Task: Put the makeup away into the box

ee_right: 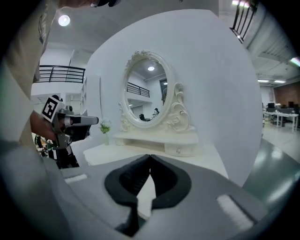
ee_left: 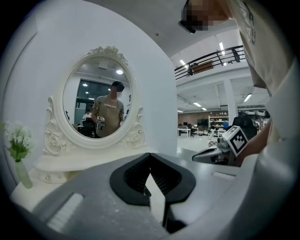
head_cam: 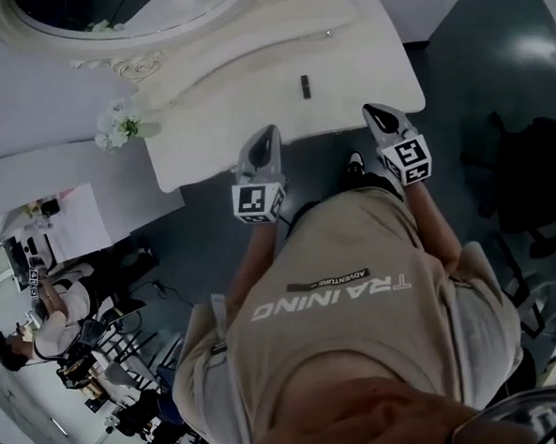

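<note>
A white vanity table (head_cam: 342, 43) with an oval mirror (head_cam: 124, 10) stands ahead of me. A small dark oblong item (head_cam: 304, 86), too small to name, lies on the tabletop. My left gripper (head_cam: 266, 142) is at the table's front edge, shut with nothing in it. To its right, my right gripper (head_cam: 381, 118) is over the near right edge, also shut and empty. In the left gripper view the jaw tips (ee_left: 150, 155) meet, facing the mirror (ee_left: 101, 101). In the right gripper view the jaw tips (ee_right: 150, 157) meet likewise. No box is in view.
A small vase of white flowers (head_cam: 117, 128) stands at the table's left end. A raised shelf with a small drawer (ee_right: 178, 150) sits under the mirror (ee_right: 145, 93). A white curved wall backs the table. People sit at desks at lower left (head_cam: 49, 315). The floor (head_cam: 493, 53) is dark grey.
</note>
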Motion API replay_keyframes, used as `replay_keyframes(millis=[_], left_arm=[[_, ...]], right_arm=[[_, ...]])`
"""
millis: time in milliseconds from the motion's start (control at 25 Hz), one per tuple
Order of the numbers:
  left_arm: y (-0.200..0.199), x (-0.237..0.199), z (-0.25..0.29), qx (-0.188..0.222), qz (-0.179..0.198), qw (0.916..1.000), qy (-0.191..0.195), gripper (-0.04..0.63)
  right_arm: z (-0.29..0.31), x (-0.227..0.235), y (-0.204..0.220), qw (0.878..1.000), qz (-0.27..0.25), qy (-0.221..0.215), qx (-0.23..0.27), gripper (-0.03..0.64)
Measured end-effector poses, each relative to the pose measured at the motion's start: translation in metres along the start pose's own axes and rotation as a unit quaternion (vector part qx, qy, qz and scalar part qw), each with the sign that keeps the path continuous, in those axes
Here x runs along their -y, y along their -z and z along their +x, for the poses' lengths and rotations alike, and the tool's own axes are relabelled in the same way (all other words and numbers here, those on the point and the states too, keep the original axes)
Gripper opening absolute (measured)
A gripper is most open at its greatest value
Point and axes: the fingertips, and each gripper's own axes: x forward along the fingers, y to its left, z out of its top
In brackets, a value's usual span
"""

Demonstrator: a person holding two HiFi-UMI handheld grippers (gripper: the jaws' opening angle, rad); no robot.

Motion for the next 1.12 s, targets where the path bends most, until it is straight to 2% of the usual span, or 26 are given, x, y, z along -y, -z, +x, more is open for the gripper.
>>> replay_keyframes(millis=[240, 400, 560, 880, 1120], left_arm=[[0.023, -0.067, 0.041, -0.025, -0.032, 0.9986, -0.034, 0.006], [0.034, -0.076, 0.051, -0.041, -0.037, 0.9981, -0.028, 0.006], [0.035, -0.108, 0.068, -0.036, -0.032, 0.9986, -0.022, 0.006], [0.04, -0.158, 0.101, -0.028, -0.003, 0.9972, 0.069, 0.006], [0.043, -0.186, 0.123, -0.031, -0.009, 0.991, 0.13, 0.006]], right_arm=[[0.092, 0.026, -0.023, 1.0, -0.01, -0.026, -0.01, 0.003], [0.113, 0.043, -0.022, 0.999, -0.003, -0.018, -0.026, 0.003], [0.149, 0.054, -0.027, 0.999, 0.003, -0.003, -0.042, 0.003], [0.199, 0.06, -0.029, 0.995, 0.009, 0.049, -0.092, 0.003], [0.247, 0.068, -0.022, 0.987, 0.016, 0.099, -0.123, 0.003]])
